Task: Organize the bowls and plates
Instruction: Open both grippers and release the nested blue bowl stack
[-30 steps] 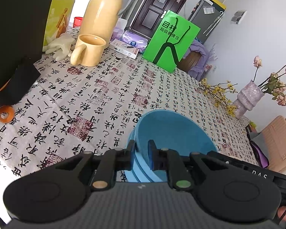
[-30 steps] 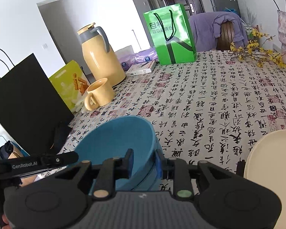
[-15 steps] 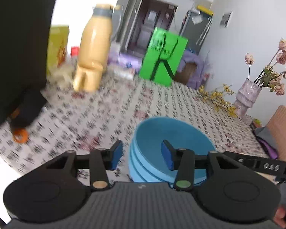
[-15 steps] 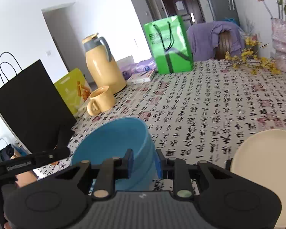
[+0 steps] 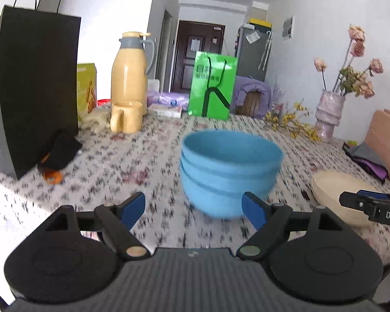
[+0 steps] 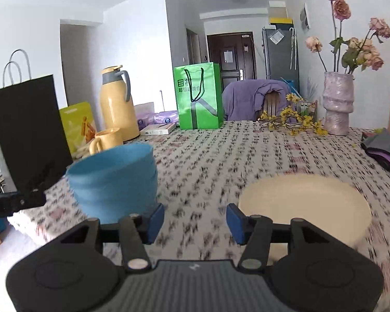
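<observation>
Blue bowl stack point(image 5: 228, 166) no longer gripped, free on tablecloth point(image 6: 247, 150), both grippers' jaws opening, empty.

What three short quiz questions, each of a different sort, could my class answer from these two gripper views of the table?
1. True or false: the left gripper grips the stack of blue bowls.
2. Multiple choice: beside the bowls lies A) a cream plate, B) a red tray, C) a glass jug.
3. Fill in: the yellow mug stands in front of the yellow ____.

Key
1. False: its jaws are opening and clear of the bowls.
2. A.
3. Thermos.
</observation>
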Tool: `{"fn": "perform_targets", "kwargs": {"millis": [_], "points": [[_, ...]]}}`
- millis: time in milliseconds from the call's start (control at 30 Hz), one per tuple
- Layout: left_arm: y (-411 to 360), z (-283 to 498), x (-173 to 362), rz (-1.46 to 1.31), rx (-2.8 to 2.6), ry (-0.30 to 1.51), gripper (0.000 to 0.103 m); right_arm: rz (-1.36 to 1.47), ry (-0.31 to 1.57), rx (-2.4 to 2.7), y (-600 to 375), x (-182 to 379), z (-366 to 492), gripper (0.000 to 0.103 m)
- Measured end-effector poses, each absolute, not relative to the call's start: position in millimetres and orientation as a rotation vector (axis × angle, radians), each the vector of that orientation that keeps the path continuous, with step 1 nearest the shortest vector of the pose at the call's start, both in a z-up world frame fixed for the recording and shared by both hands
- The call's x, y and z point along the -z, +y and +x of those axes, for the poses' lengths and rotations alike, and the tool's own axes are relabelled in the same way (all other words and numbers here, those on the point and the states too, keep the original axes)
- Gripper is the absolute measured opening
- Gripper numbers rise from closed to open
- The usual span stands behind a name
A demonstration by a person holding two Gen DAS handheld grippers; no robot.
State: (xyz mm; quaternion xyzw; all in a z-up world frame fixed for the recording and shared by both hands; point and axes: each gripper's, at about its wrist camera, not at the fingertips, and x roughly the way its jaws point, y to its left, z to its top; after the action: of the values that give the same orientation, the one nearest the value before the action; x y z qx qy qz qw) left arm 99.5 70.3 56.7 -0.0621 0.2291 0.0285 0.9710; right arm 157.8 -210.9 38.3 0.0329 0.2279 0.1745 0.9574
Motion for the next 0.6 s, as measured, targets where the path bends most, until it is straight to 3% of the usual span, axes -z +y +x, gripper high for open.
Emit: {"fn": "perform_targets", "kwargs": {"millis": [200, 333, 600], "points": [[56.1, 75.5, -38.5, -0.097, -0.031, 0.486, 0.087, 0.095, 0.464, -0.365, -215.4, -13.3, 115.6, 0.059], [50.8, 61.9, -31.9, -0.088, -0.013, 0.491, 0.087, 0.102, 0.459, -0.378, -213.9, -4.7, 96.4, 0.074], [52.0, 48.1, -24.4, -0.072, 0.009, 0.489, 0.090, 0.083, 0.431, -0.400, -201.7, 0.9, 77.4, 0.083]]}}
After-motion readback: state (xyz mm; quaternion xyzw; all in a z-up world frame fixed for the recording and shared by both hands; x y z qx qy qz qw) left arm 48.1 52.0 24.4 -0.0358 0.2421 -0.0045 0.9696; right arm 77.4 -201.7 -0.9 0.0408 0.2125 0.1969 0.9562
